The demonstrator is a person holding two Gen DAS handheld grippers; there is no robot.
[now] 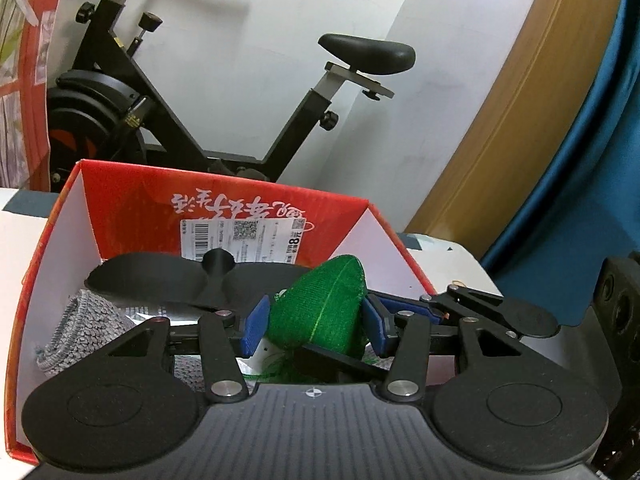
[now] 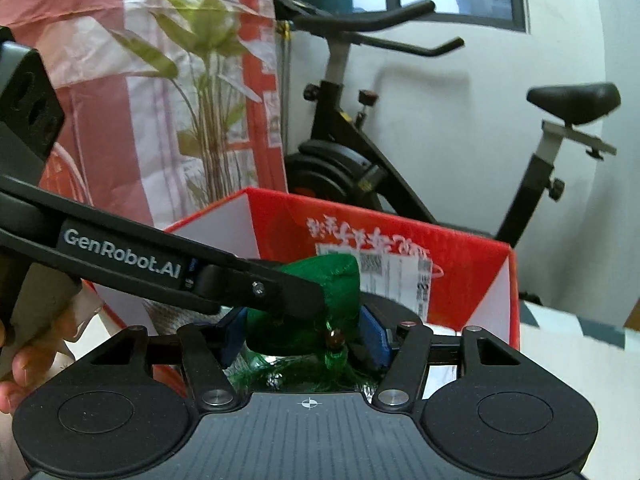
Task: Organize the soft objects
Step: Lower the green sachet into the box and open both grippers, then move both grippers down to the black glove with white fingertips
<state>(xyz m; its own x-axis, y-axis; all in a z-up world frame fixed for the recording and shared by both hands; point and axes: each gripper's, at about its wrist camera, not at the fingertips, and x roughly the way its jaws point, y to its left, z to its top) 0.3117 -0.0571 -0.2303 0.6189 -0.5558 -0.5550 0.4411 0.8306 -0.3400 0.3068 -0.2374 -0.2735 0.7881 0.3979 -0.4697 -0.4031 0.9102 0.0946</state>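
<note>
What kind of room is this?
Probably a room in someone's home: an exercise bike stands by the wall, a leafy houseplant beside it, and a red cardboard box holds soft things.

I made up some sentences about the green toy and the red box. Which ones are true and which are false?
1. Both grippers grip the green pouch. True: the left gripper and the right gripper each have their blue pads against it.
2. The green pouch is above a blue box. False: it is above the red cardboard box.
3. A gray knitted cloth lies inside the box. True.
4. A bicycle with two wheels stands behind the box. False: it is a black exercise bike.
5. The box lid is shut. False: the box is open at the top.
</note>
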